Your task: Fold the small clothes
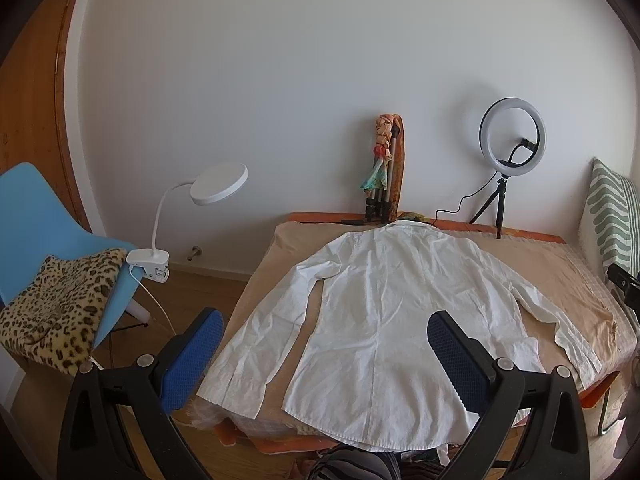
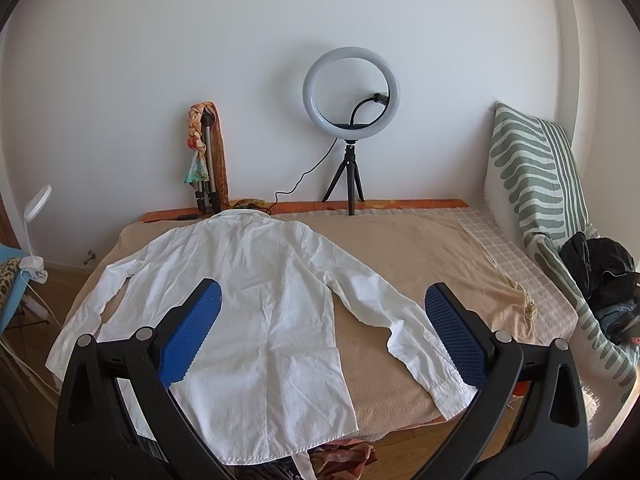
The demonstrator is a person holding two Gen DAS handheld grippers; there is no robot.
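A white long-sleeved shirt (image 1: 384, 312) lies flat, back side up, on a beige cloth over the table (image 1: 568, 268), collar at the far end, sleeves spread out to both sides. It also shows in the right wrist view (image 2: 256, 288). My left gripper (image 1: 324, 344) is open and empty, held above the shirt's near hem and left sleeve. My right gripper (image 2: 322, 312) is open and empty, held above the shirt's right side, with the right sleeve cuff (image 2: 444, 380) by its right finger.
A ring light on a tripod (image 2: 351, 92) and a folded tripod wrapped in a scarf (image 2: 206, 152) stand at the table's far edge. A striped cushion (image 2: 536, 184) and dark clothes (image 2: 604, 276) are right. A blue chair (image 1: 36, 216) with leopard fabric and a clamp lamp (image 1: 218, 184) are left.
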